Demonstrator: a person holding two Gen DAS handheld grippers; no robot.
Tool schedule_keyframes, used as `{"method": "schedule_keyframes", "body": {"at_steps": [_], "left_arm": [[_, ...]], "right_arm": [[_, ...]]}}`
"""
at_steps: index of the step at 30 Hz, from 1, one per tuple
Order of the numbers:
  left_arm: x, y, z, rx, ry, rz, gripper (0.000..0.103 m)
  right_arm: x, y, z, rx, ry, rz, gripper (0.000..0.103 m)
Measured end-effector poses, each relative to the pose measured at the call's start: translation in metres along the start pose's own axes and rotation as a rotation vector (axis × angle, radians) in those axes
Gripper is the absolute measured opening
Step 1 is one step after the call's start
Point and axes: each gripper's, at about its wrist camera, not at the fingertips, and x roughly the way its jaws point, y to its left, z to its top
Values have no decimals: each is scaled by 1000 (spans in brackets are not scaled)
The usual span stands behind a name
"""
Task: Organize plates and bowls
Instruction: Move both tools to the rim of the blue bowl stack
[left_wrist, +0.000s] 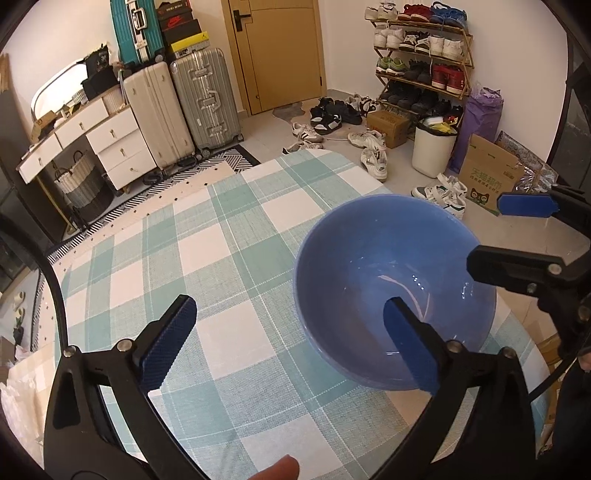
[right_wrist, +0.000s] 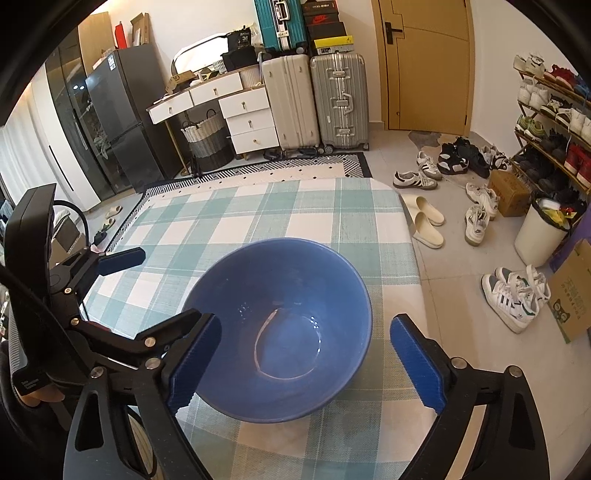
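Blue bowl (right_wrist: 280, 328) sits upright on the checked tabletop (left_wrist: 221, 258), near its right edge. My right gripper (right_wrist: 306, 365) straddles it, spread wide, gripping nothing. Left gripper (left_wrist: 291, 343) equally wide, empty; bowl lies to its right, one finger over the rim

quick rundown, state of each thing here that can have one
blue bowl: upright, empty, on the checked tablecloth, not gripped
left hand-held gripper: open, one pad over the bowl's inside, the other outside over the cloth
right hand-held gripper: open, pads either side of the bowl
yellow door: closed
white bin: uncovered, rubbish showing
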Motion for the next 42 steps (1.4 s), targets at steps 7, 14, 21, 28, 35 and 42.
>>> {"method": "schedule_keyframes", "body": {"at_steps": [7,14,21,28,35,42], "left_arm": [[-4,2,-3,9,-9,18,101],[-4,2,-7,19,-12,35,101],[3,1,-8,24,2,17,101],[19,1,-8,-5,53,-60,101],[41,0,-6,-18,95,-79,100],[61,-1,-7,-18,131,-97,98]], "right_arm": [[-6,1,-5,6,-19,1,97],[-3,-6,-10,29,-12,-9,97],[4,-12,-14,46,2,-16,97],[19,-17,-15,63,22,-8,97],[39,-28,-15,94,50,8,97],[54,-35,-17,114,75,19,97]]}}
